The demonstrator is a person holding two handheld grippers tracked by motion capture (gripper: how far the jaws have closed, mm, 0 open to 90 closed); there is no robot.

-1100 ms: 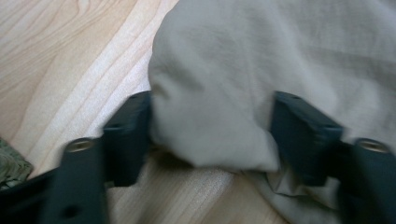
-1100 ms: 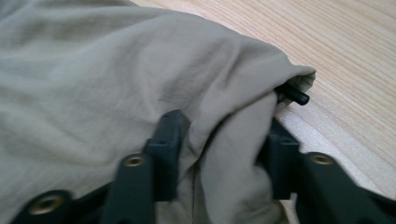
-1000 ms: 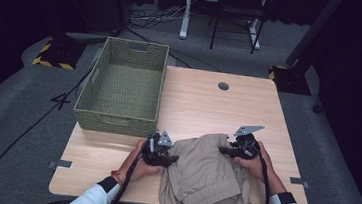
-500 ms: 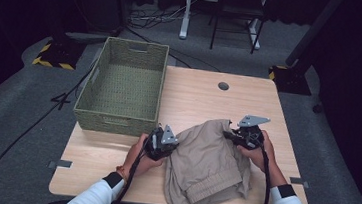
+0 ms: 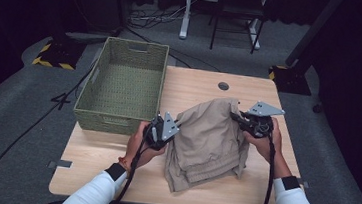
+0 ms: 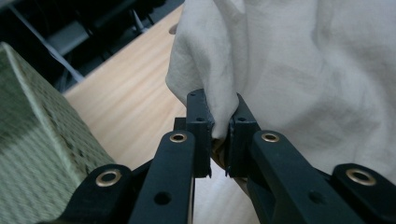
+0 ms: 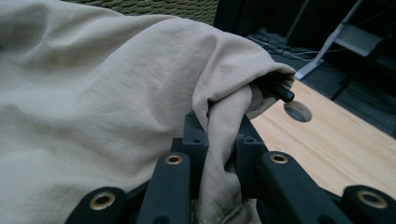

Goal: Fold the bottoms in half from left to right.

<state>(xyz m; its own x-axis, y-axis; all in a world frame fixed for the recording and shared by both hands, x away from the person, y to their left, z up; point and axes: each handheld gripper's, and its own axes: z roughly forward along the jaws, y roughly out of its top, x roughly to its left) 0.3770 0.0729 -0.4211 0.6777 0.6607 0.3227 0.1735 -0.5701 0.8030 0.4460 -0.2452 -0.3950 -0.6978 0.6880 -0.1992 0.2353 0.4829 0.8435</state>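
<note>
We pinch the beige garment (image 5: 211, 135) at both top corners: left gripper (image 6: 218, 133) and right gripper (image 7: 219, 140) each clamp a thin fold. Grip is shallow, so fabric could slip out. Garment hangs over the table (image 5: 112, 170), long axis running toward us, beside the basket (image 5: 125, 84).

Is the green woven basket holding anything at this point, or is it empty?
Empty. In the high view the green woven basket shows only its bare bottom; the beige garment hangs outside it over the wooden table.
</note>
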